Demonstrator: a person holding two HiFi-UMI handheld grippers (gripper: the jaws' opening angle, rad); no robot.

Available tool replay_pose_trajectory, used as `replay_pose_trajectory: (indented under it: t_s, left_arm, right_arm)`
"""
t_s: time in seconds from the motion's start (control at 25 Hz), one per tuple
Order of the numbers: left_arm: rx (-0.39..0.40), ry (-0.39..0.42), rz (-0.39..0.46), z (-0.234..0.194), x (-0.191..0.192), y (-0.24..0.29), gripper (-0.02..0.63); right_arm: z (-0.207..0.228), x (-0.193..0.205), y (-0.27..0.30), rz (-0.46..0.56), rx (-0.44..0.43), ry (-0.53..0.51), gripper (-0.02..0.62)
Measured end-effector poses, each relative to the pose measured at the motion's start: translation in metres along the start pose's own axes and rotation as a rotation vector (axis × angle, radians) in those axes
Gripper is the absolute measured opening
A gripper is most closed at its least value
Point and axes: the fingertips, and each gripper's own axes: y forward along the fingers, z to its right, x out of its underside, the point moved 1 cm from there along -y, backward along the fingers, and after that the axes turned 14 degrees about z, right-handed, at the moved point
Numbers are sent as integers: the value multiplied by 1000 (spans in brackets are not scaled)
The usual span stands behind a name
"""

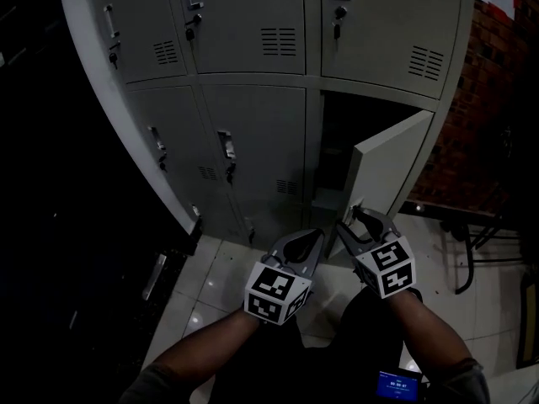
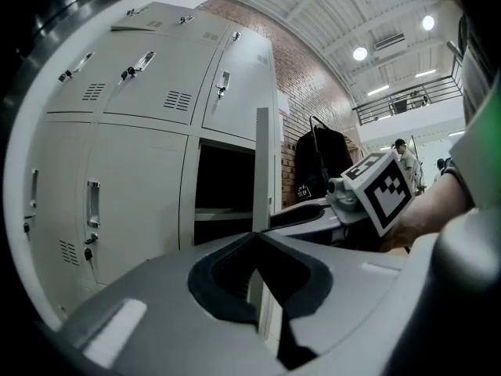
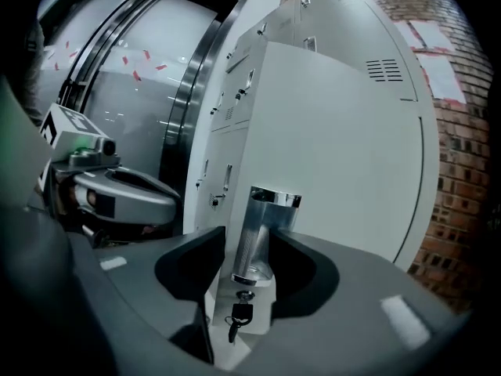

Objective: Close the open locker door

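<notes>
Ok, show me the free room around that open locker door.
Free: tiled floor between closed lockers and left gripper; open compartment behind the door. Crowded: door handle, clamped by right gripper; chair legs by brick wall.

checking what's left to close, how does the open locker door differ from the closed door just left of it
The open locker door stands swung out from the cabinet, baring a dark compartment; the closed door sits flush. The right gripper grips the open locker door's chrome handle; the closed door's handle is untouched. Both are grey metal doors in the same row.
</notes>
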Motion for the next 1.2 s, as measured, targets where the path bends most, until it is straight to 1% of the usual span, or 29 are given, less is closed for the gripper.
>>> replay_pose_trajectory:
  t_s: [0.16,0.2,0.24,0.56,0.88,1.0,1.2]
  left_arm:
    - [-24,1,1,-13,-1,-8,-2]
    - [-30,1,1,-16,0,-10,-2]
    - [-35,0,0,-19,0,-11,-3]
    - [-67,-8,4,-36,0,-20,-3]
    - [-90,-18,5,-50,2,-26,-3]
    - [-98,-22,5,-55,3,-28,-2]
    - [-107,-27,5,-60,3,-31,-2]
  right_arm:
    - [1,0,29,-33,17,-4,179]
    - [1,1,37,-40,17,-7,145]
    - [1,1,44,-46,19,-11,140]
    - [19,5,95,-75,79,-23,135]
    - [44,9,134,-117,133,-44,112]
    - [56,12,143,-130,163,-56,63]
    - [75,15,155,-148,205,-51,30]
